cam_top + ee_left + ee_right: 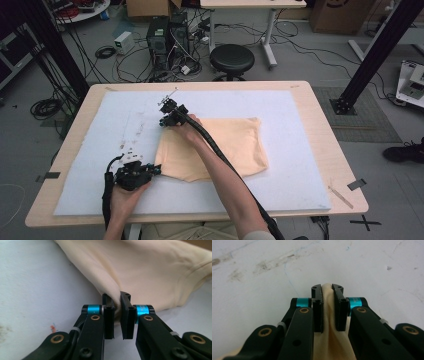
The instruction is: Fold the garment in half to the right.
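1. High view: a cream cloth (pixel 220 147) is seen lying folded on a white pad (pixel 300 180) that covers the bench (pixel 330 150), slightly right of the pad's middle.
2. Left gripper view: the left gripper (pixel 117 315) is clamped on a pinched fold at the cloth's (pixel 150 270) near left corner, just above the pad (pixel 37 290).
3. Right gripper view: the right gripper (pixel 327 307) is clamped on the cloth's (pixel 329 340) far left corner, with stained pad (pixel 274 265) visible beyond the jaws.
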`<state>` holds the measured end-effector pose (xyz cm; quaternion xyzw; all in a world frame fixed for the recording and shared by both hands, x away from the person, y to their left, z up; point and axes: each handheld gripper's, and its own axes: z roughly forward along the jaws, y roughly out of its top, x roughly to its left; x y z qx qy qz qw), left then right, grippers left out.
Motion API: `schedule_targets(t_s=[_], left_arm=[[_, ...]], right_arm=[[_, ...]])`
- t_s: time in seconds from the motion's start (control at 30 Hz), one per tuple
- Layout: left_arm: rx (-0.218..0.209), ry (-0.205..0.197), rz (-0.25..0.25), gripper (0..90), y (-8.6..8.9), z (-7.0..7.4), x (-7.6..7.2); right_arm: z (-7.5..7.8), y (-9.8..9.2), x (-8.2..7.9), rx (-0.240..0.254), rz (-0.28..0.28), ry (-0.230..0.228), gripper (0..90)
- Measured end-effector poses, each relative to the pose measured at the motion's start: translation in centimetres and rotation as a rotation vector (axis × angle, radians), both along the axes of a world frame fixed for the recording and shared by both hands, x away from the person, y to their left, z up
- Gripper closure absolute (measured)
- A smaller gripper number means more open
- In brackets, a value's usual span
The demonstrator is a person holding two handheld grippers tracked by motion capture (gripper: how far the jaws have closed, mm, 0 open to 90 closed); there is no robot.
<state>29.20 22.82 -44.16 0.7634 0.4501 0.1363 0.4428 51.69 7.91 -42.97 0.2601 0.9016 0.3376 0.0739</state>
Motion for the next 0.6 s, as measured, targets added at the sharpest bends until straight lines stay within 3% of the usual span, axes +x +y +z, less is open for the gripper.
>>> schedule_targets(t_s=[0.17,0.37,0.6], left_arm=[[0.015,-0.027,-0.012,83.0,0.9,1.2,-0.5],[-0.012,-0.05,-0.002,83.0,2.8,2.6,-1.2],[-0.02,-0.078,0.004,83.0,4.7,4.1,-2.1]], right_arm=[[0.9,0.4,-0.3,0.041,0.019,0.002,81.6],[2.4,1.6,-0.7,0.093,0.033,0.001,81.6],[3.6,3.5,-1.4,0.115,0.068,-0.016,81.7]])
